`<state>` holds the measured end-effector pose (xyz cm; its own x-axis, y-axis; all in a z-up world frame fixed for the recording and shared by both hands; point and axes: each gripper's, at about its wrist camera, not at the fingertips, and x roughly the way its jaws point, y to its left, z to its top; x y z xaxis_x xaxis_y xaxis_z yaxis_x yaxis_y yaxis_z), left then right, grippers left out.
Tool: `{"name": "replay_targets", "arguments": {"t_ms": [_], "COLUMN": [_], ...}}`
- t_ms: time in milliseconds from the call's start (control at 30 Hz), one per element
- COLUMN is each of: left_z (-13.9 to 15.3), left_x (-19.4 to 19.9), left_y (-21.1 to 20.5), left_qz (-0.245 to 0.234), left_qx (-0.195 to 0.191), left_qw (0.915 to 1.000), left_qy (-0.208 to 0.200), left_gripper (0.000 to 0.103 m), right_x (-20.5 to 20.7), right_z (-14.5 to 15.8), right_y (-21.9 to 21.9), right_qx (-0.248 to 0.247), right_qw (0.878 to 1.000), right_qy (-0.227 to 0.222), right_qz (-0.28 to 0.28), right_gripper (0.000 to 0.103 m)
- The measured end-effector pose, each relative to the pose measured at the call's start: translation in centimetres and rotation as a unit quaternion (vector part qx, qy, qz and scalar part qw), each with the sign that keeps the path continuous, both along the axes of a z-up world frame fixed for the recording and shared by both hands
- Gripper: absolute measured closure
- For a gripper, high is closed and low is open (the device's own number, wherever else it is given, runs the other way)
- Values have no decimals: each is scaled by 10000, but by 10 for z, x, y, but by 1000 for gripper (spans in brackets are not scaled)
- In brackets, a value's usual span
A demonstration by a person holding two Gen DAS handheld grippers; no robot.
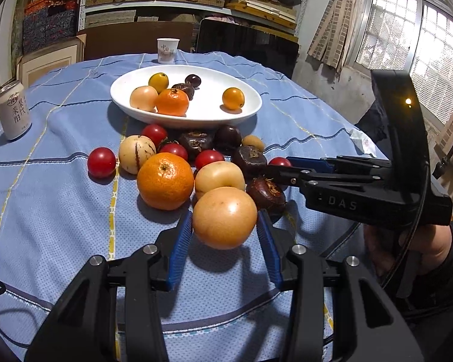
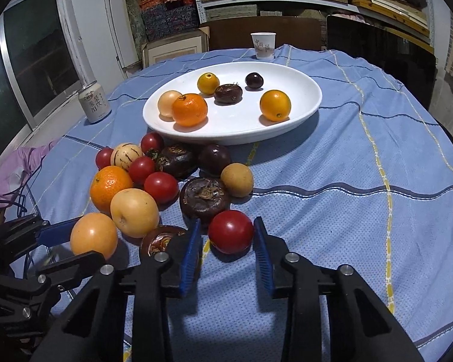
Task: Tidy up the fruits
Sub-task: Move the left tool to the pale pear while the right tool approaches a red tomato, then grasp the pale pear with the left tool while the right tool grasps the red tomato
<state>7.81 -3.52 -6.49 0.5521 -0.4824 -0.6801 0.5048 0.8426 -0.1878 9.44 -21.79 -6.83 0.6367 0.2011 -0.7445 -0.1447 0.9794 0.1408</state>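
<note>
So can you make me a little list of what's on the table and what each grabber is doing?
Surface: blue striped tablecloth
Dish: white oval plate, holding six fruits, among them a bright orange tangerine
Loose pile: small red tomatoes, dark brown fruits, pale yellow fruits and an orange, on the cloth in front of the plate
Left gripper: jaws on either side of a round peach-coloured fruit
Right gripper: jaws closed on a small red tomato
Also there: white drink can, white paper cup
</note>
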Motion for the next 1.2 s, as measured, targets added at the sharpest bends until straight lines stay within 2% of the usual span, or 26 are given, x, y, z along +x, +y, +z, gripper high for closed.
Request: {"name": "replay_targets", "arguments": {"t_ms": [267,767,1033,1200], "left_z": [0,-1,-1,7], "left_x": [1,2,3,3], "left_y": [1,8,17,26], "left_qz": [54,304,542,683], "left_qx": [14,28,130,103], "left_qw": [10000,9995,9984,9976], "left_qy": [7,70,114,9], "left_gripper": [60,60,60,60], "right_x": [-8,-18,-25,-29], "right_z": [3,4,4,3], "right_y": [-3,-7,-12,-17], "right_qx": [85,114,200,297], "right_qw": [9998,9994,9992,9988], "right_qy": [-199,-299,-336,-354], "right_qz": [-30,-104,-130,-169], "right_gripper": [73,73,73,73]}}
